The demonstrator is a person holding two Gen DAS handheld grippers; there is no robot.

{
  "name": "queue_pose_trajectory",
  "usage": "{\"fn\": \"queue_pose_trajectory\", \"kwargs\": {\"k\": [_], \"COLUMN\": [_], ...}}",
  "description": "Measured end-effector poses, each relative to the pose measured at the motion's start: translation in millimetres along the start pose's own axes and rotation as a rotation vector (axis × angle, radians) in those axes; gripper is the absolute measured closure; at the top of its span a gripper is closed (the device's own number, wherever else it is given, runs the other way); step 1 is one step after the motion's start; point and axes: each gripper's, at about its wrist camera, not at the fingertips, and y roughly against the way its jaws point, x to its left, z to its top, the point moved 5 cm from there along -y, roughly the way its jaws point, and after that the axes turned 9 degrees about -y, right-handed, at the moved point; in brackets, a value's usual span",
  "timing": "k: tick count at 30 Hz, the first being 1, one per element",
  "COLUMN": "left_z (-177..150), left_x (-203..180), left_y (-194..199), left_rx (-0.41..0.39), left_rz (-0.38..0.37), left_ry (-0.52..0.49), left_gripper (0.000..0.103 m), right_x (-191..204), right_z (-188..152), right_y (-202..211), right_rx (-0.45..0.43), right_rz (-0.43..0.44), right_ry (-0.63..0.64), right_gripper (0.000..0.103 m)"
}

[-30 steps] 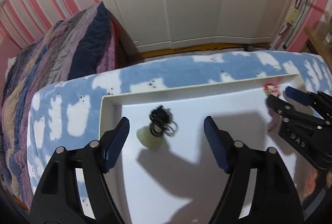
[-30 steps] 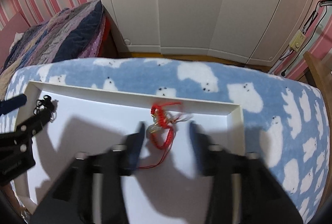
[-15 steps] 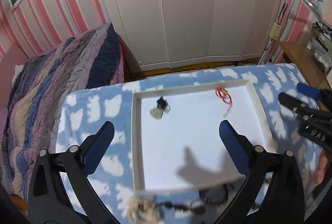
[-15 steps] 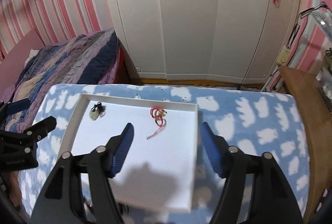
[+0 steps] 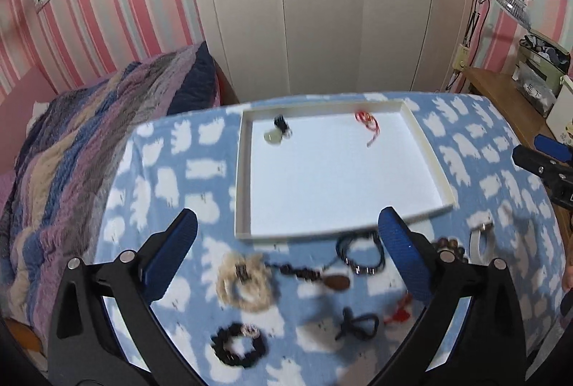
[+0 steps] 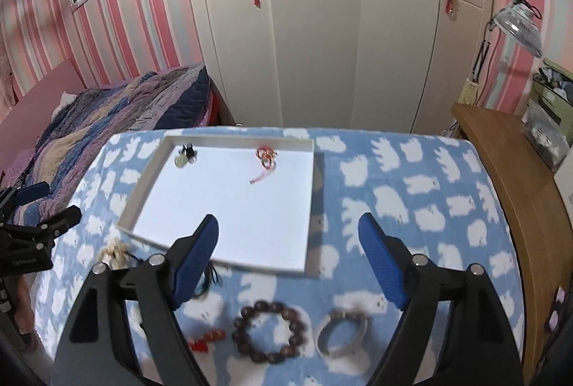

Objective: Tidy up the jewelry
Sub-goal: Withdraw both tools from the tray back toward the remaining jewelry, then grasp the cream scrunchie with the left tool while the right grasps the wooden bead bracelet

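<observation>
A white tray (image 5: 435,167) (image 6: 309,178) lies on the blue cloud-print blanket. In it are a black-corded pale pendant (image 5: 276,131) (image 6: 184,157) at the far left and a red cord bracelet (image 5: 369,122) (image 6: 265,160) at the far right. In front of the tray lie a cream bracelet (image 5: 245,280), a black bead bracelet (image 5: 238,345), a dark bracelet (image 5: 360,251), a brown bead bracelet (image 6: 270,332) and a silver bangle (image 6: 342,332). My left gripper (image 5: 286,253) and right gripper (image 6: 286,260) are both open and empty, raised above the loose jewelry.
A striped quilt on a bed (image 5: 89,142) lies to the left. A wooden desk (image 6: 519,185) stands on the right. White wardrobe doors (image 6: 322,46) are behind. A black cord piece (image 5: 358,323) and a red tassel piece (image 6: 206,341) lie near the front edge.
Both grippers have pulled back and up from the tray, leaving the pendant and the red bracelet in it. The loose jewelry in front of the tray has come into view.
</observation>
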Motion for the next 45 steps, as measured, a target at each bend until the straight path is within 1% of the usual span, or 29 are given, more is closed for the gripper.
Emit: {"fn": "queue_pose_trajectory", "kwargs": {"k": [2, 5, 8, 15, 19, 23, 26, 30, 39, 41, 43, 45], "left_z": [-18, -41, -59, -88, -93, -103, -108, -110, -113, -110, -108, -107], "left_x": [0, -1, -2, 1, -1, -9, -15, -18, -25, -25, -25, -26], "left_y": [-2, -13, -22, -39, -46, -59, -72, -84, -99, -103, -109, -114], "left_rx": [0.009, 0.043, 0.073, 0.116, 0.122, 0.131, 0.155, 0.177, 0.193, 0.197, 0.208, 0.216], "left_rz": [-0.019, -0.019, -0.025, -0.007, -0.001, -0.005, -0.006, -0.015, -0.021, -0.015, -0.020, -0.031], "left_ry": [0.030, 0.065, 0.094, 0.131, 0.137, 0.139, 0.128, 0.123, 0.104, 0.108, 0.113, 0.116], "left_gripper": [0.003, 0.003, 0.003, 0.003, 0.003, 0.003, 0.003, 0.003, 0.004, 0.006, 0.013, 0.016], "right_x": [-9, -17, -20, -26, -29, -23, -20, -16, -9, -9, -9, -8], "right_z": [-19, -42, -63, -90, -98, -110, -119, -127, -138, -139, -140, -141], "right_y": [-2, -8, -11, -18, -27, -42, -52, -60, -77, -80, -83, -85], "right_rx": [0.006, 0.032, 0.038, 0.029, 0.036, 0.059, 0.072, 0.088, 0.121, 0.128, 0.134, 0.132], "right_rz": [-0.011, -0.004, -0.015, -0.037, -0.039, -0.055, -0.075, -0.083, -0.090, -0.092, -0.091, -0.096], "right_ry": [-0.018, -0.046, -0.040, -0.051, -0.071, -0.048, -0.029, -0.014, 0.012, 0.010, 0.009, 0.018], "right_gripper": [0.022, 0.022, 0.022, 0.022, 0.022, 0.022, 0.022, 0.022, 0.023, 0.023, 0.023, 0.024]}}
